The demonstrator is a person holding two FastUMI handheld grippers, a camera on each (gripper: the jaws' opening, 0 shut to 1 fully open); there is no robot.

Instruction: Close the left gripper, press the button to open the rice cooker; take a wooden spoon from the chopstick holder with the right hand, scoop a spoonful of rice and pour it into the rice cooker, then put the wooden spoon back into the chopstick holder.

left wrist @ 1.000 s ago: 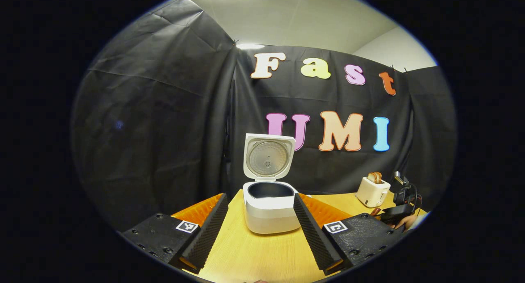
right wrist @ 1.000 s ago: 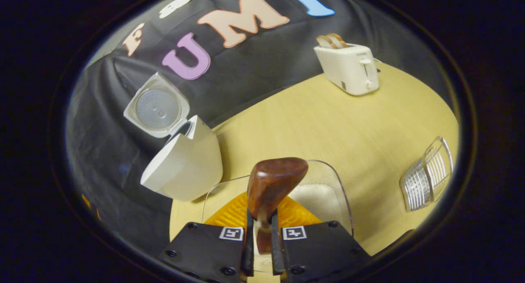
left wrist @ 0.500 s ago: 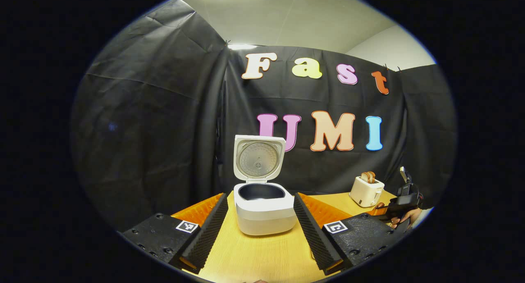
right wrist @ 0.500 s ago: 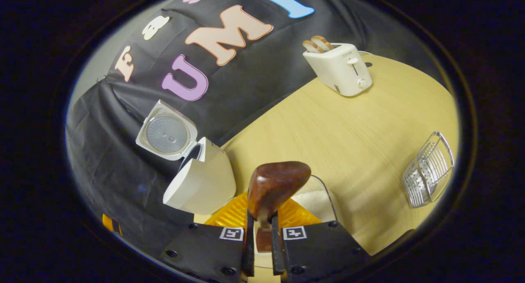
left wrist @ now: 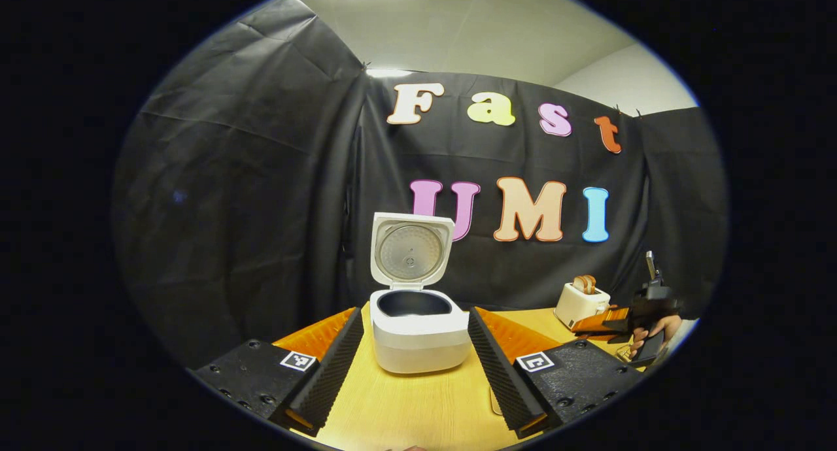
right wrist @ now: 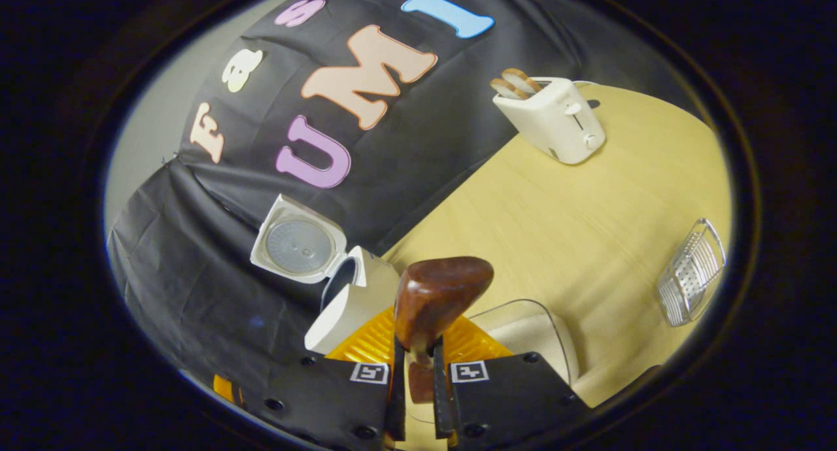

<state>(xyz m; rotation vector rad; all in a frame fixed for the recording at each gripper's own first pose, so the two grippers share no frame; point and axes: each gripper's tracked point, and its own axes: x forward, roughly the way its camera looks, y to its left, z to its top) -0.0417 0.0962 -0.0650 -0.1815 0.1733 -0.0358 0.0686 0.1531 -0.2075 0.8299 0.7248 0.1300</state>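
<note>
Right tongs (right wrist: pixel 416 372) clamping wooden spoon (right wrist: pixel 437 297), rice cooker (left wrist: pixel 418 327) lid up

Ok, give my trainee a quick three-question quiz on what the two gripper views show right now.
1. True or false: the rice cooker lid is shut.
2. What does the right claw grip? A) toaster B) wooden spoon C) wire holder
3. Fill in: the left claw is ____, holding nothing.

Key: 1. false, the lid stands up and the pot is bare. 2. B, both fingers pinch its handle. 3. open, with the cooker seen between its fingers.
</note>
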